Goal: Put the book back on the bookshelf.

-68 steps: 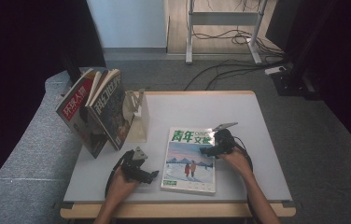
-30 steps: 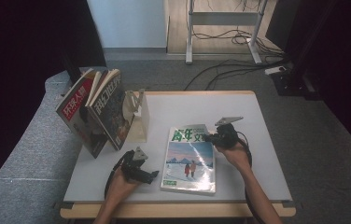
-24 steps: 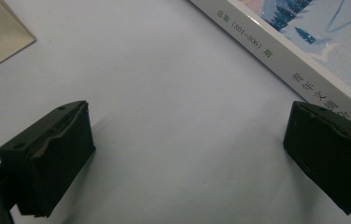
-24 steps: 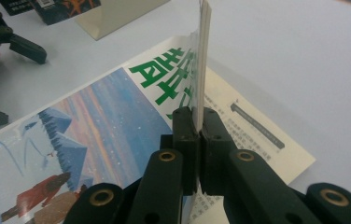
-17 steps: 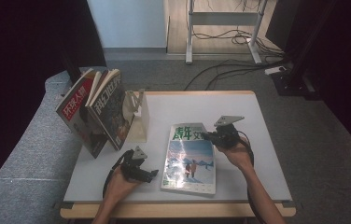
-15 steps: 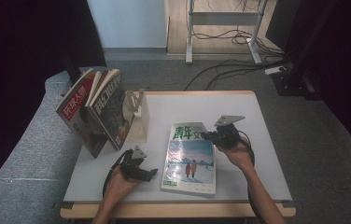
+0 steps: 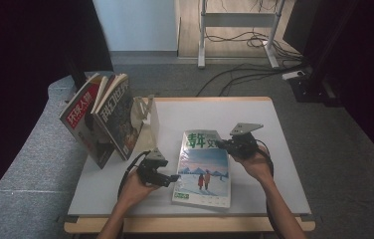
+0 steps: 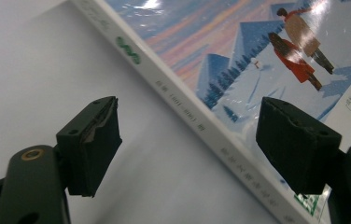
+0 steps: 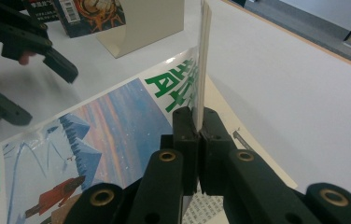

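Looking down from the high view, a white desk carries a magazine with a snowy mountain cover, lying near the front edge a little right of the middle. The right gripper pinches the magazine's right edge near its far corner, and that side is raised off the desk. The left gripper sits just beside the magazine's left edge, close to its near corner. At the desk's far left corner a cream bookend props up two leaning magazines. In the left gripper view, the left gripper shows its two black jaws parted – they have just been closing – with the magazine's white spine running on a slant between them; the pads are clear of it and nothing is grasped. In the right gripper view, the right gripper has its jaws clenched tight on the magazine's thin edge, which rises upright out of the jaws while the cover slopes away to the left – the other gripper, jaws apart, lies beyond it, and the bookend stands farther back.
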A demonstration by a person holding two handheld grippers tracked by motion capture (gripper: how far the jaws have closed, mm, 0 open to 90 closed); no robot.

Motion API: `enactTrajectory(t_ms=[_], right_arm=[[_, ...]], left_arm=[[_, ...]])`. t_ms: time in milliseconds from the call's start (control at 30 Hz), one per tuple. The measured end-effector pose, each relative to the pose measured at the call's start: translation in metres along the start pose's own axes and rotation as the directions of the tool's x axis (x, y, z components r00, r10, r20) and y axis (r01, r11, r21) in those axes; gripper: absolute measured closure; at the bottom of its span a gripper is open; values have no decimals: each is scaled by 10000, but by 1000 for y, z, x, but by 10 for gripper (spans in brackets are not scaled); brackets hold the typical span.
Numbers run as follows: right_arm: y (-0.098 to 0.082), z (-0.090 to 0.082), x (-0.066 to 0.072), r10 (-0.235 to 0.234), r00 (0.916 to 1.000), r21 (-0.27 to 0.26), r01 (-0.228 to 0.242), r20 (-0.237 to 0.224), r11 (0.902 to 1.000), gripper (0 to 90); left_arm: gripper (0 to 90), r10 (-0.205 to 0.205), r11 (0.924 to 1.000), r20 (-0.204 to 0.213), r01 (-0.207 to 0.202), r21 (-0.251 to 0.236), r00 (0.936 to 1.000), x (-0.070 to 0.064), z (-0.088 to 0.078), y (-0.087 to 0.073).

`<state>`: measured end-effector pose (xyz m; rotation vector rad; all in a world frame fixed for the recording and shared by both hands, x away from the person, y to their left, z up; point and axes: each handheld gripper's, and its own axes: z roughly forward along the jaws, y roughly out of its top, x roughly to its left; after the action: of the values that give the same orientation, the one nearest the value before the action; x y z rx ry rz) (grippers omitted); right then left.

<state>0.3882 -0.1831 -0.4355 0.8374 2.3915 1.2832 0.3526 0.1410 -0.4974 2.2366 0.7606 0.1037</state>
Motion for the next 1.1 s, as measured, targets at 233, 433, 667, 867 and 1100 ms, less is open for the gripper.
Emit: enactTrajectory(t_ms=[233,433,667,867,1100], right_arm=[[0,-5,2,-114,9999,-108,114,-8,9999,860],[1,-4,3,-201,9998,-77,201,6,9998,859],[3,-5,5,-356,9994,-116,356,-22,9993,858],[2,-5,4,-326,9994,-185,324,-107,9993,858],[0,-6,0,-116,9997,-257,110,-219,9996,858]], left_arm=[[248,-11,9993,1095,-31,379,9940,-1,16,-1],[266,-145,9979,1324,60,646,9911,0,19,0],[270,-295,9956,1709,137,927,9849,2,22,2],[355,-605,9937,2139,385,1054,9750,8,22,1],[409,-639,9946,2463,416,947,9671,14,21,0]])
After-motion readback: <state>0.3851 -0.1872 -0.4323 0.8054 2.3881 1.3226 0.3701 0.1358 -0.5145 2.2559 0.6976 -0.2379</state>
